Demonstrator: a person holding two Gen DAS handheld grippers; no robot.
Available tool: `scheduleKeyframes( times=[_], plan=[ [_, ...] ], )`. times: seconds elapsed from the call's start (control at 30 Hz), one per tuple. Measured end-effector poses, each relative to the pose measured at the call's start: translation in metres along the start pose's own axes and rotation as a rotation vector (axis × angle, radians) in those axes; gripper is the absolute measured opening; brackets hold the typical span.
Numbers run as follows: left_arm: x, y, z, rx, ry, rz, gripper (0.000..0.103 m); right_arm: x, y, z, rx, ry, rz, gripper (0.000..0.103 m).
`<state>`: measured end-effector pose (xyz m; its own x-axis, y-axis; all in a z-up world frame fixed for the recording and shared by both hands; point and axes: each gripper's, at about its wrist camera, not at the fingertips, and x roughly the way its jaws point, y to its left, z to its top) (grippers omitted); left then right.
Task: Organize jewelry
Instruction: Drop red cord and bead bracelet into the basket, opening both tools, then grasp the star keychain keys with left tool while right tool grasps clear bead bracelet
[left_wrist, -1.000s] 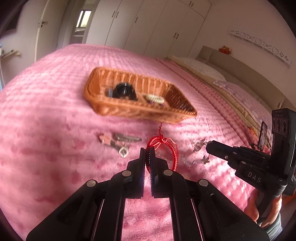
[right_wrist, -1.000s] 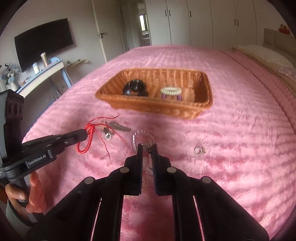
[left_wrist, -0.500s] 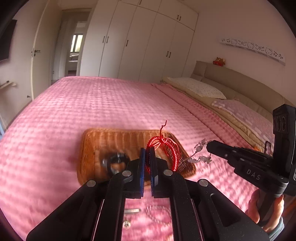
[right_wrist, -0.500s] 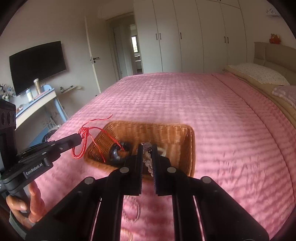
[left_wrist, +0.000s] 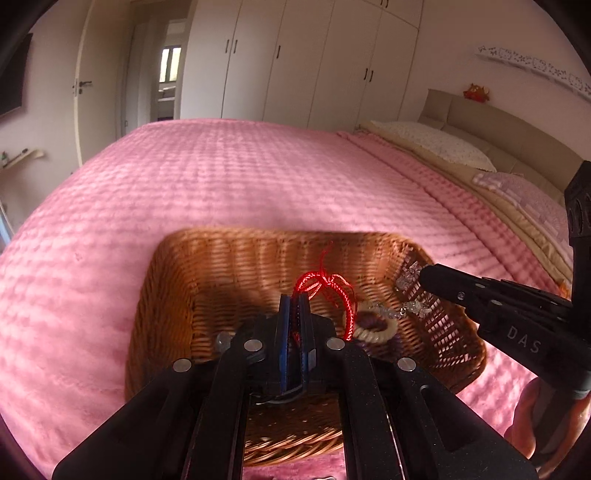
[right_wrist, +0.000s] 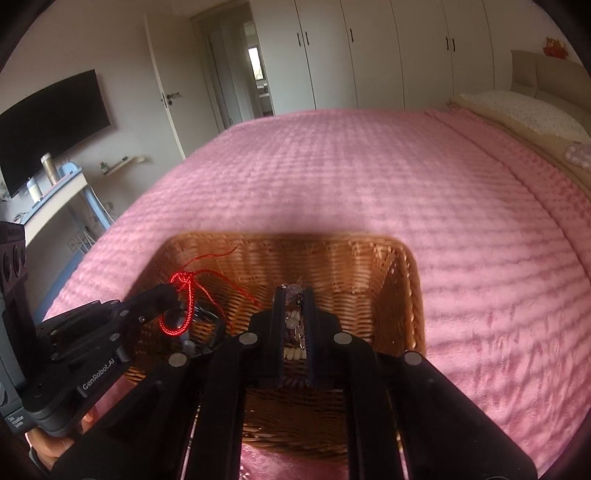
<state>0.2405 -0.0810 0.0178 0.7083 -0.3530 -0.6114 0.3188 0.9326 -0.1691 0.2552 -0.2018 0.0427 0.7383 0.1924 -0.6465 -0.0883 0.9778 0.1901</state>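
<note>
A brown wicker basket lies on the pink bedspread, just under both grippers. My left gripper is shut on a red cord bracelet, held over the basket's middle; it also shows in the right wrist view. My right gripper is shut on a clear crystal bead piece, which dangles over the basket's right side in the left wrist view. A cream bead bracelet lies in the basket. A dark round item lies in its left part, mostly hidden.
The pink bedspread stretches far beyond the basket. Pillows and the headboard lie at the right. White wardrobes line the back wall. A desk and a TV stand at the left.
Both grippers have lifted their pieces off the bedspread and moved forward over the basket, which now fills the lower middle of both views. Both stay shut.
</note>
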Motion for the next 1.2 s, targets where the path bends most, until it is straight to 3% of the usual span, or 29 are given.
scheduleKeyframes(
  times=[0.23, 0.3, 0.33, 0.4, 0.43, 0.47, 0.93, 1.2],
  plan=[
    [0.01, 0.005, -0.007, 0.008, 0.026, -0.006, 0.004, 0.019, -0.009, -0.011, 0.028, 0.035, 0.026, 0.008],
    [0.008, 0.007, -0.007, 0.0, 0.022, -0.016, 0.016, 0.018, -0.012, -0.011, 0.04, 0.039, 0.026, 0.009],
    [0.003, 0.008, -0.007, -0.004, 0.012, -0.024, 0.028, 0.017, -0.015, -0.01, 0.052, 0.04, 0.03, 0.011],
    [-0.007, 0.008, -0.006, -0.002, -0.013, -0.033, 0.037, 0.012, -0.02, -0.01, 0.083, 0.041, 0.049, 0.025],
    [-0.013, 0.008, -0.005, -0.002, -0.019, -0.04, 0.042, 0.008, -0.023, -0.01, 0.094, 0.037, 0.055, 0.04],
    [-0.021, 0.009, -0.005, -0.007, -0.029, -0.05, 0.045, 0.003, -0.024, -0.01, 0.103, 0.028, 0.058, 0.046],
    [-0.173, 0.042, -0.023, -0.092, -0.18, -0.11, 0.046, -0.112, 0.014, -0.04, 0.047, -0.087, 0.097, 0.046],
    [-0.199, 0.054, -0.073, -0.153, -0.15, -0.118, 0.046, -0.122, 0.035, -0.094, 0.005, -0.043, 0.073, 0.046]
  ],
)
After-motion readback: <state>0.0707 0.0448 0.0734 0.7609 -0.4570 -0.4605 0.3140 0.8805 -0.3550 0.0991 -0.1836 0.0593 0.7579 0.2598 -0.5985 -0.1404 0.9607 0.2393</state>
